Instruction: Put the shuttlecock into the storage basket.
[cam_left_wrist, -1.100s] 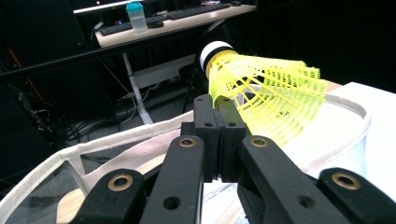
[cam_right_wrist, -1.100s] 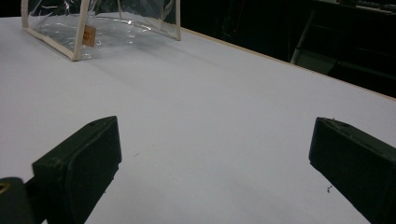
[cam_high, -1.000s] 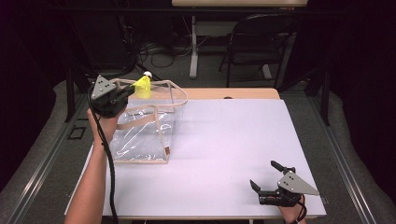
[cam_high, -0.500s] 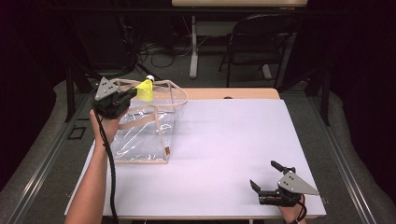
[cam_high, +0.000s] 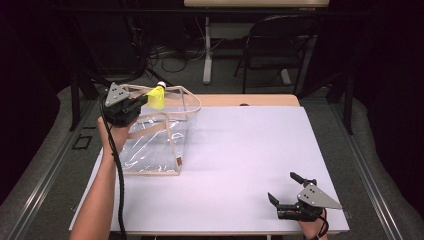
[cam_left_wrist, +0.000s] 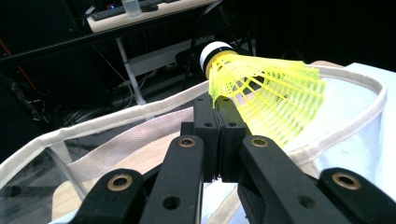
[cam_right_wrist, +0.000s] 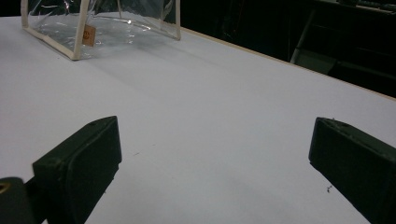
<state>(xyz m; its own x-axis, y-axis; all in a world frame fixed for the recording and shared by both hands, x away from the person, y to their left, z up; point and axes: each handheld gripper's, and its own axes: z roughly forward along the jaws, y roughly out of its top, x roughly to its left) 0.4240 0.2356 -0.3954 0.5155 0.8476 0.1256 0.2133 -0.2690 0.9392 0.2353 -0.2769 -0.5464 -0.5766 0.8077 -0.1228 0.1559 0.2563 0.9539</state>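
White counter (cam_high: 240, 150) carries a clear soft bag (cam_high: 150, 145) at its left. Above the bag's rim, the left gripper (cam_left_wrist: 219, 116) pinches a yellow shuttlecock (cam_left_wrist: 266, 98) by its skirt edge; light and crushable, it likely wants gentle pressure. Right gripper (cam_high: 287, 192) rests spread, empty.

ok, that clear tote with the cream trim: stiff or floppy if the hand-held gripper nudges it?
Probably floppy: the clear tote bag has wrinkled, glinting film walls, and its cream rim sags unevenly. Likely light too, being thin plastic and webbing, so a nudge may slide it across the white table or buckle a wall. The left hand-held gripper, pinching the yellow shuttlecock, sits over that rim.
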